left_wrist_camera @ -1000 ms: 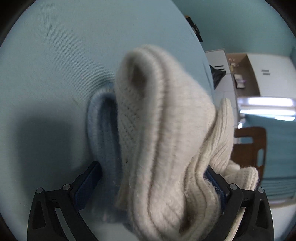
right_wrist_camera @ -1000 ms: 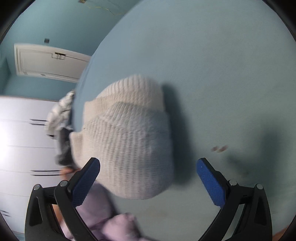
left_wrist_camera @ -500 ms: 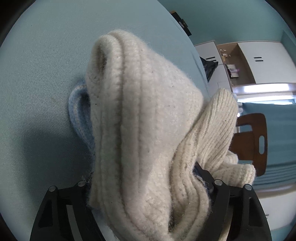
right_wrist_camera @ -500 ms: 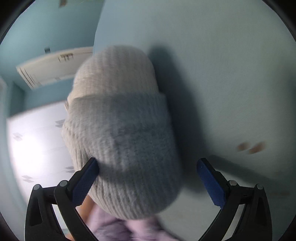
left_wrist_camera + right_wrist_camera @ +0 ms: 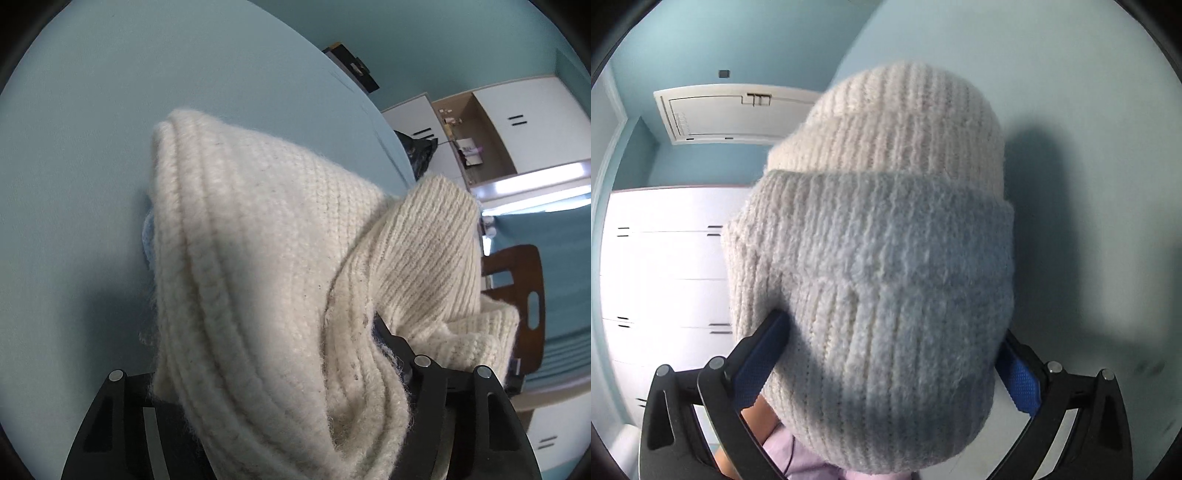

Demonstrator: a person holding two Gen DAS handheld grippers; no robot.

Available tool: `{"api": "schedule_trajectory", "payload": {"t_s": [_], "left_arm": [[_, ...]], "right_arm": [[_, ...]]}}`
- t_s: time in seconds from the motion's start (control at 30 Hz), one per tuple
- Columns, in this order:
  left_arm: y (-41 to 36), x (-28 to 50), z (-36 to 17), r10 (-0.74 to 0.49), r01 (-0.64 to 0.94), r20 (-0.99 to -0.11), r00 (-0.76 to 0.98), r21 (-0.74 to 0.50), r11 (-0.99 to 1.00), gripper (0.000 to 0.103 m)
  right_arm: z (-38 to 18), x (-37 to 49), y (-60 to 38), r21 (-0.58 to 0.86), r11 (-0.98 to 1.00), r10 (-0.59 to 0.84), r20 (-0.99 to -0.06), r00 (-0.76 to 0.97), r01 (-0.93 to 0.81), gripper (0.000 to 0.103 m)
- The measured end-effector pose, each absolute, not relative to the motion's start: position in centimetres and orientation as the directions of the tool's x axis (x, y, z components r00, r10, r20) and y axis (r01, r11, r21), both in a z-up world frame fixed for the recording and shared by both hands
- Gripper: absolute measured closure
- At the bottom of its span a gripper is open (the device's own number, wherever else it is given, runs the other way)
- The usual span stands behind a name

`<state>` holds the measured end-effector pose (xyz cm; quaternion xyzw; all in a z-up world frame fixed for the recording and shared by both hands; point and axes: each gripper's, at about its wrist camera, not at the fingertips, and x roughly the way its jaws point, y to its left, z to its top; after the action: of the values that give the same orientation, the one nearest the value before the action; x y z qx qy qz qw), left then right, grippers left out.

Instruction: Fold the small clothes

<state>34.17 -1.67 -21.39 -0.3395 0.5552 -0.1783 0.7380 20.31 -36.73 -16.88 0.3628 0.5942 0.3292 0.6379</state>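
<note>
One cream ribbed-knit hat (image 5: pixel 258 266), fuzzy and bunched into thick folds, fills the left tongs (image 5: pixel 266 398), whose jaws have just been closing and clamp it. Above the pale-blue counter (image 5: pixel 92 147), the right tongs (image 5: pixel 890 354) stand apart around its rounded cuff.

Both wrist views close, angled down along tongs; shared: cream knit hat (image 5: pixel 258 258), blue tabletop (image 5: pixel 1089 110).

Both grippers at the knit hat.
The left gripper (image 5: pixel 280 373) has just been closing, hat (image 5: pixel 258 258) bunched between its fingers; the right gripper (image 5: pixel 886 354) straddles it, spread wide.
</note>
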Motion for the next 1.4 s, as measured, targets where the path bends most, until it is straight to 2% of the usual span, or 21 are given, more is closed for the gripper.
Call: {"api": "schedule_trajectory", "payload": {"t_s": [0.13,0.27,0.47,0.57,0.73,0.8,0.87,0.9,0.97,1.07,1.17,1.3,1.33,1.4], "left_arm": [[-2.3,37.2,-22.1,-0.617,-0.157,-0.726,0.304,-0.677,0.719,0.032],[-4.1,38.0,-22.3,-0.588,-0.130,-0.735,0.339,-0.655,0.744,0.030],[-2.6,36.8,-23.3,-0.566,-0.211,-0.752,0.338,-0.646,0.733,0.016],[-1.9,35.9,-20.9,-0.485,-0.212,-0.804,0.345,-0.570,0.794,0.017],[-2.0,33.6,-12.0,-0.255,-0.156,-0.858,0.446,-0.356,0.921,0.017],[-3.4,31.1,-6.8,-0.180,-0.091,-0.851,0.494,-0.257,0.962,0.011],[-5.3,28.3,-2.8,-0.108,-0.031,-0.828,0.550,-0.149,0.988,0.004],[-6.7,26.1,-0.3,-0.078,0.009,-0.801,0.593,-0.090,0.996,0.000],[-9.0,21.9,3.8,-0.076,0.079,-0.742,0.666,-0.031,0.996,0.000],[-11.8,16.5,8.4,-0.101,0.130,-0.702,0.705,-0.012,0.991,0.000],[-12.8,11.3,11.3,-0.090,0.108,-0.707,0.701,-0.019,0.994,0.000],[-12.2,7.0,12.9,-0.079,0.043,-0.735,0.674,-0.068,0.997,0.000],[-11.8,5.8,13.0,-0.116,0.048,-0.741,0.662,-0.113,0.992,0.000],[-11.8,4.8,12.5,-0.127,0.066,-0.760,0.637,-0.110,0.992,0.000]], "right_arm": [[-16.2,24.4,-37.5,0.831,0.556,0.821,-0.553,0.142,0.025,0.002],[-17.0,28.4,-39.1,0.776,0.623,0.745,-0.626,0.230,0.093,0.002],[-19.7,28.3,-40.9,0.802,0.573,0.766,-0.598,0.237,0.171,0.001],[-20.5,27.5,-42.6,0.795,0.548,0.768,-0.601,0.222,0.259,0.001],[-13.9,24.0,-45.5,0.590,0.766,0.544,-0.807,0.232,0.255,0.001],[-10.4,22.6,-45.2,0.497,0.845,0.450,-0.861,0.239,0.200,0.001],[-6.9,20.5,-45.0,0.462,0.875,0.416,-0.870,0.266,0.145,0.001],[-4.7,18.9,-44.7,0.453,0.884,0.409,-0.868,0.283,0.113,0.001],[-1.2,15.8,-43.8,0.451,0.891,0.418,-0.859,0.297,0.050,0.001],[4.6,9.3,-42.0,0.343,0.938,0.337,-0.877,0.344,-0.045,0.001],[9.4,4.6,-39.5,0.319,0.934,0.356,-0.834,0.421,-0.160,0.001],[15.8,-4.6,-37.3,0.343,0.860,0.505,-0.677,0.536,-0.378,0.001],[16.4,-6.2,-37.8,0.344,0.855,0.515,-0.658,0.550,-0.388,0.001],[17.9,-8.8,-37.6,0.343,0.859,0.509,-0.644,0.571,-0.380,0.001]]}}
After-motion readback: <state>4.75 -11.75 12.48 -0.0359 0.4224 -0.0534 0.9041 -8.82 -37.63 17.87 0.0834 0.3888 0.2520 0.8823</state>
